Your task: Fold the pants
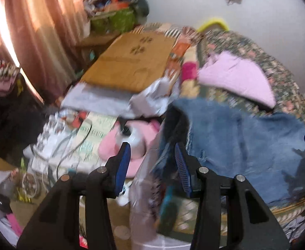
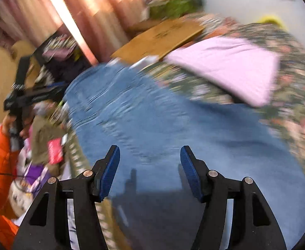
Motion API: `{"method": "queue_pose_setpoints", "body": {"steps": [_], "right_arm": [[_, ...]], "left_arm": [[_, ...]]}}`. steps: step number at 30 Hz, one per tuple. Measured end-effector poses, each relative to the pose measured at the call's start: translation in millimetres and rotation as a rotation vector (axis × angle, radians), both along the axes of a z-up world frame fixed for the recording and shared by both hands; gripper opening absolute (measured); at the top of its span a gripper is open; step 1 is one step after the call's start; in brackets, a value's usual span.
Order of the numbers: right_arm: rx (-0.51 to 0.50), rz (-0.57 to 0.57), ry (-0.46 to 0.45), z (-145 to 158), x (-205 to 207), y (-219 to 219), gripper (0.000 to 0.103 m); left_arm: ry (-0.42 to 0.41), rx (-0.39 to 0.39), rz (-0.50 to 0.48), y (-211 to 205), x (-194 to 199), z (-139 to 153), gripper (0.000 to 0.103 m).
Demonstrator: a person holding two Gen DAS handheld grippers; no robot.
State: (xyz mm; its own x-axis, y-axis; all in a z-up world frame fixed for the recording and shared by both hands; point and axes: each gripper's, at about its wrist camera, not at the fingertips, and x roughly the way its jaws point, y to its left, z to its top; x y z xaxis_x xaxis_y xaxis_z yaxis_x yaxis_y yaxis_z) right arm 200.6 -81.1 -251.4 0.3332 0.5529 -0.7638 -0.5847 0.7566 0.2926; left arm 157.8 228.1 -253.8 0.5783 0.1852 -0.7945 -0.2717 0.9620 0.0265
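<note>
While both views are smeared by motion blur, the main items remain readable: the blue denim pants (image 2: 173,129) lie spread on the bed (image 2: 294,66), which carries a floral cover, and they fill the centre of the right wrist view from about 10 o'clock to 5 o'clock. A folded pink cloth (image 2: 231,66) rests on the bed beyond the pants at 1 o'clock, its near edge over or just beside the denim; the blur prevents a firmer reading. The right gripper (image 2: 150,166) hangs over the pants with its jaws apart and nothing between them. The left gripper (image 1: 150,162) is at the 9 o'clock edge of the pants, jaws likewise apart and empty, with a pink soft toy (image 1: 129,143) and loose clutter just past them. A cardboard sheet (image 1: 129,62) lies at 12 o'clock on the far side. Judged from this layout, the fold is not yet begun. Risks: a grasp at the 9 o'clock edge could catch the toy or a hanging fold instead of a clean hem; a grasp on one layer only would skew the fold; dragging the denim toward 1 o'clock could disturb the pink cloth.
</note>
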Motion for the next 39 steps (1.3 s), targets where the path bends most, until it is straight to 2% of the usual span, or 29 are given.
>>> {"method": "queue_pose_setpoints", "body": {"steps": [5,10,12,14,19,23,25,28,30,33,36,39], "right_arm": [[0.008,-0.294,-0.061,14.2,-16.7,-103.8,0.058],[-0.039,-0.583,-0.083,17.9,-52.7,-215.9,0.059],[-0.077,-0.696,-0.086,14.2,-72.5,-257.8,0.060],[-0.083,-0.786,-0.070,5.4,-94.5,-294.9,0.060],[-0.028,-0.958,0.049,-35.7,-136.3,-370.6,0.063],[-0.012,-1.020,0.176,-78.2,-159.1,-398.2,0.062],[-0.004,-1.020,0.169,-76.5,-173.0,-400.1,0.063],[-0.042,-1.071,0.172,-72.6,-194.3,-411.2,0.063],[0.001,-1.115,0.171,-70.1,-210.1,-421.4,0.063],[0.097,-1.157,0.174,-74.1,-220.8,-432.2,0.065],[0.189,-1.172,0.173,-79.2,-219.8,-433.8,0.068],[0.220,-1.173,0.177,-86.0,-208.5,-433.1,0.068]], "left_arm": [[-0.085,-0.005,-0.106,-50.9,23.5,36.9,0.047],[-0.132,-0.038,-0.253,-129.5,56.0,60.6,0.055],[-0.130,-0.042,-0.310,-163.7,68.2,61.1,0.056],[-0.115,-0.070,-0.370,-202.5,82.1,56.8,0.061],[-0.017,-0.133,-0.548,-309.6,108.4,23.3,0.062],[0.082,-0.150,-0.670,-384.4,111.1,-6.0,0.062],[0.119,-0.154,-0.732,-417.0,108.9,-16.9,0.062],[0.166,-0.158,-0.809,-462.1,105.0,-30.8,0.062],[0.189,-0.152,-0.854,-489.9,101.0,-39.1,0.062],[0.202,-0.104,-0.916,-525.6,91.8,-49.1,0.062],[0.234,-0.098,-0.954,-547.9,86.2,-60.2,0.062],[0.270,-0.106,-0.970,-566.1,82.7,-72.4,0.062]]}}
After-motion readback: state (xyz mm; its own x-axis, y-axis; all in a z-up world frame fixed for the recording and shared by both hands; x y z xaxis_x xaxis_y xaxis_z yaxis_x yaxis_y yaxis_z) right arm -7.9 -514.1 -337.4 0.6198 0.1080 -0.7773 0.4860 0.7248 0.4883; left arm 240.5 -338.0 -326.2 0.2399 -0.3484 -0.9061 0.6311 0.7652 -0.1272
